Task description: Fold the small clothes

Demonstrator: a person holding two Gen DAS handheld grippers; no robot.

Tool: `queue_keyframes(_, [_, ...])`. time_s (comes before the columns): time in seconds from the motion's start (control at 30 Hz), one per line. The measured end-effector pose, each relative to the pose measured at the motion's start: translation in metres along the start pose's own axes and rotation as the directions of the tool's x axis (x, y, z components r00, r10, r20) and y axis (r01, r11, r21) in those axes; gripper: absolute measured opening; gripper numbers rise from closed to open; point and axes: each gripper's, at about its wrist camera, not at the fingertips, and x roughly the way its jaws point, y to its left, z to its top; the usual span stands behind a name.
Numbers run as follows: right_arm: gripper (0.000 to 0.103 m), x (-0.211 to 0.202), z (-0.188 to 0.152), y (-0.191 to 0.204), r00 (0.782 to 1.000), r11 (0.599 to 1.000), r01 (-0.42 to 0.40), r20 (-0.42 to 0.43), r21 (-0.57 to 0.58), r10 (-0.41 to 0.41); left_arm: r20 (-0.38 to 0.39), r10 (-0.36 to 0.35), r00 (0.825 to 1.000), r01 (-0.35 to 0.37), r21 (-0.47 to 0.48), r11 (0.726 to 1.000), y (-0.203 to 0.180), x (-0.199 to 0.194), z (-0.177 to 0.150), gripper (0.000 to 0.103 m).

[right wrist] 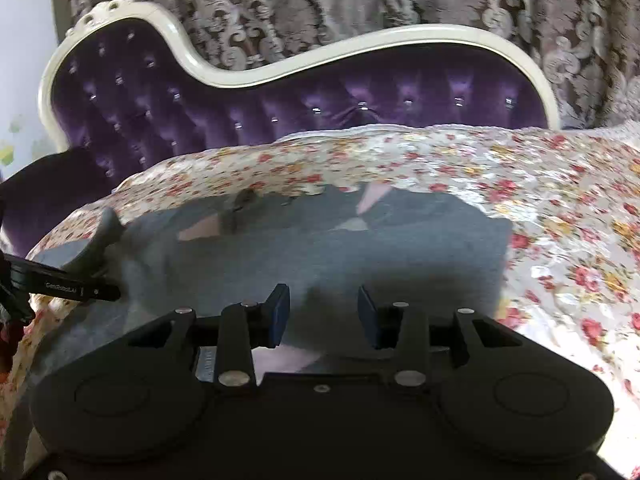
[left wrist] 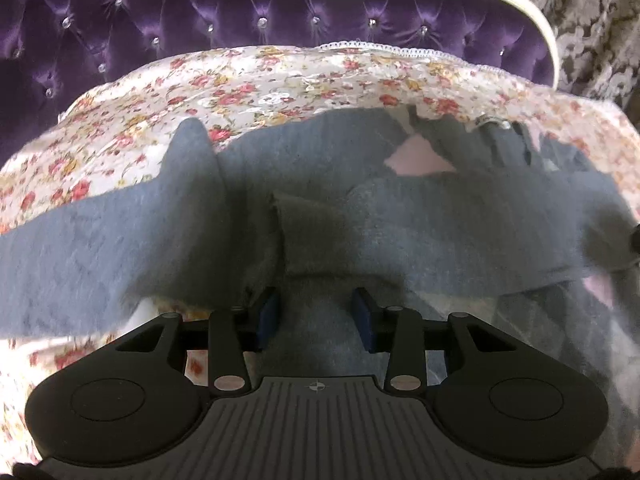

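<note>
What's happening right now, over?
Left gripper open, right gripper open, both over the grey garment. Garment rumpled on floral cover, not folded. Nothing in the way.

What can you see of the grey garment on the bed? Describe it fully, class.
The grey garment is soft, fuzzy knit with a pale pink lining showing at gaps near its far edge. It lies spread but rumpled on the floral sheet, one piece sticking out at the far left, a small fold raised in the middle. The left gripper has open jaws with cloth lying between them; the right gripper is open at its near edge.
</note>
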Motion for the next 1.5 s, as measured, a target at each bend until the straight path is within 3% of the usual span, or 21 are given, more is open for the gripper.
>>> queue_keyframes(0.07, [0.049,0.001,0.001,0.016,0.999,0.998,-0.032,-0.003,-0.046,0.032,0.021,-0.029,0.999,0.030,-0.036,0.999,0.004,-0.012,-0.006,0.039])
queue_keyframes(0.2, [0.049,0.007,0.004,0.058,0.995,0.976,-0.101,-0.005,-0.192,0.102,0.094,-0.019,0.995,0.028,-0.092,0.995,0.012,-0.040,-0.021,0.039])
queue_keyframes(0.4, [0.049,0.033,0.007,0.125,0.969,0.905,-0.243,-0.037,-0.350,0.246,0.183,0.101,0.978,-0.053,-0.251,0.967,0.046,-0.074,-0.044,0.045])
queue_keyframes(0.53, [0.048,0.057,0.005,0.164,0.947,0.846,-0.312,-0.066,-0.432,0.315,0.173,0.177,0.969,-0.117,-0.311,0.943,0.075,-0.079,-0.052,0.050])
queue_keyframes(0.7, [0.048,0.092,-0.001,0.199,0.953,0.796,-0.296,-0.103,-0.528,0.286,0.156,0.176,0.972,-0.101,-0.400,0.911,0.119,-0.082,-0.064,0.052])
queue_keyframes(0.87, [0.047,0.117,-0.005,0.203,0.964,0.786,-0.265,-0.133,-0.559,0.231,0.172,0.199,0.965,-0.100,-0.460,0.882,0.145,-0.087,-0.079,0.062])
queue_keyframes(1.03, [0.044,0.125,-0.011,0.212,0.969,0.746,-0.247,-0.137,-0.619,0.207,0.175,0.201,0.964,-0.086,-0.511,0.855,0.168,-0.090,-0.087,0.067])
queue_keyframes(1.1, [0.035,0.126,-0.010,0.212,0.971,0.751,-0.235,-0.119,-0.618,0.206,0.177,0.208,0.962,-0.088,-0.522,0.849,0.176,-0.091,-0.087,0.067])
queue_keyframes(1.17, [0.014,0.130,-0.005,0.209,0.975,0.775,-0.222,-0.109,-0.592,0.195,0.179,0.214,0.960,-0.089,-0.532,0.842,0.183,-0.090,-0.087,0.067])
queue_keyframes(1.2, [0.009,0.131,-0.003,0.205,0.974,0.788,-0.226,-0.110,-0.572,0.200,0.180,0.214,0.960,-0.086,-0.539,0.838,0.187,-0.090,-0.087,0.067])
queue_keyframes(1.3, [0.009,0.122,0.001,0.200,0.968,0.814,-0.249,-0.111,-0.525,0.225,0.177,0.221,0.959,-0.086,-0.559,0.824,0.200,-0.088,-0.087,0.067])
queue_keyframes(1.37, [0.009,0.111,0.002,0.201,0.953,0.817,-0.303,-0.130,-0.491,0.275,0.173,0.229,0.958,-0.089,-0.578,0.811,0.210,-0.086,-0.086,0.068])
queue_keyframes(1.5, [0.014,0.097,-0.008,0.210,0.928,0.785,-0.371,-0.167,-0.496,0.332,0.162,0.236,0.958,-0.086,-0.624,0.777,0.227,-0.080,-0.086,0.068])
